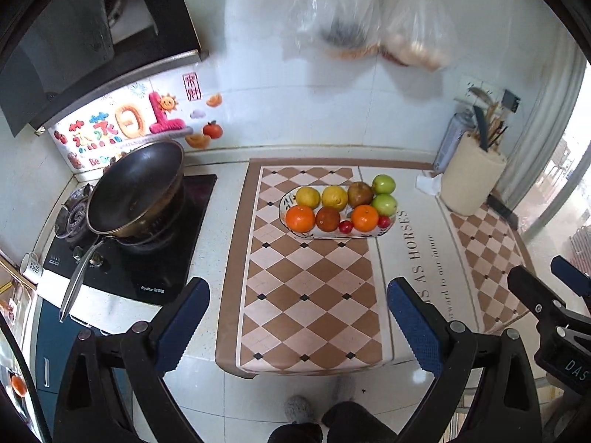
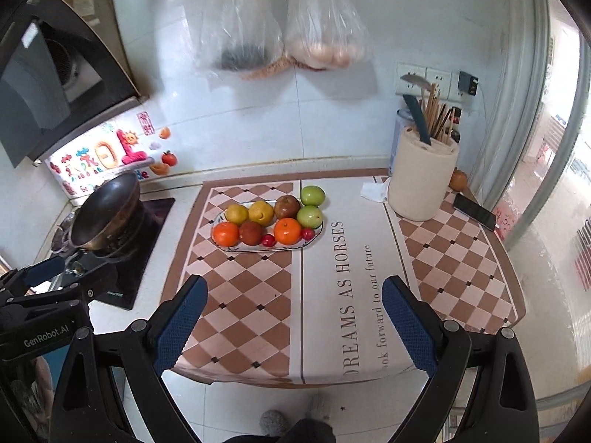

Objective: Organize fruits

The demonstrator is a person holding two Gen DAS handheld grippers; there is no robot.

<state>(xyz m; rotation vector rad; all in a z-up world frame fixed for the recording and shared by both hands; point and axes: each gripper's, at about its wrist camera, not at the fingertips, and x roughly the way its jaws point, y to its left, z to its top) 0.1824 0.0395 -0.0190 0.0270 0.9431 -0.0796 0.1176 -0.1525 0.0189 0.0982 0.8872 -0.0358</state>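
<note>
An oval plate (image 2: pixel 273 249) on the checked mat holds two lemons (image 2: pixel 261 212), a brown pear (image 2: pixel 287 206), two oranges (image 2: pixel 287 231), a dark red fruit (image 2: pixel 251 232) and two small red fruits (image 2: pixel 268 240). One green apple (image 2: pixel 310 216) lies at the plate's right end and another (image 2: pixel 312 195) sits just behind it. The left wrist view shows the same plate (image 1: pixel 336 236). My left gripper (image 1: pixel 299 282) and right gripper (image 2: pixel 295 281) both hover open and empty above the mat's near part, well short of the plate, the left one to the left of the right.
A wok (image 1: pixel 136 188) sits on the stove at the left. At the back right are a cream utensil holder (image 2: pixel 423 177), a crumpled tissue (image 2: pixel 373 190), a phone (image 2: pixel 474 211) and an onion (image 2: pixel 458 179). Plastic bags (image 2: pixel 236 26) hang on the wall.
</note>
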